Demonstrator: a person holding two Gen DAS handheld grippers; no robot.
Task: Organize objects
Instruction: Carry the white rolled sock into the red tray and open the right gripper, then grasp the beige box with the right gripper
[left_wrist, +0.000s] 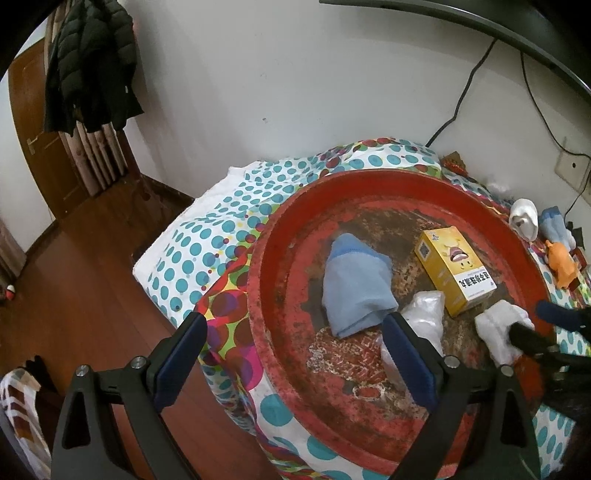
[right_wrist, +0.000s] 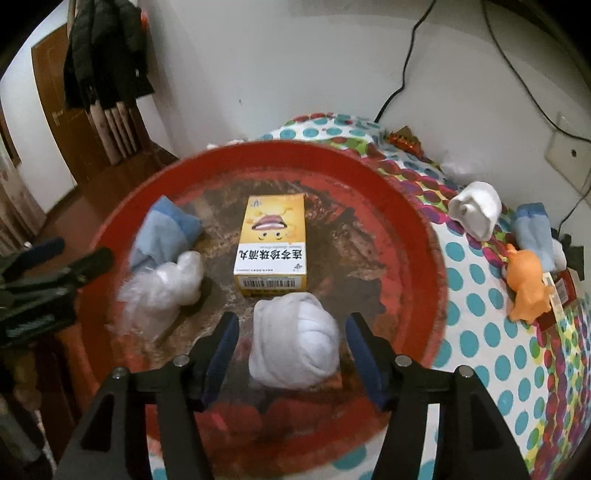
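White rolled sock (right_wrist: 293, 339) sits near-centre in the red tray (right_wrist: 122, 206), between the right gripper (right_wrist: 291, 332)'s parted, non-touching pads. Soft, light, squashy; best pinched across its middle. Left gripper (left_wrist: 295, 347) is wide open, empty.

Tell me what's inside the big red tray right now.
Inside the red tray lie a yellow box, a folded blue sock, a crumpled clear plastic bag and a rolled white sock. What lies under them is hidden.

Dim indoor light, soft shadows, fisheye-bent edges, slight motion blur
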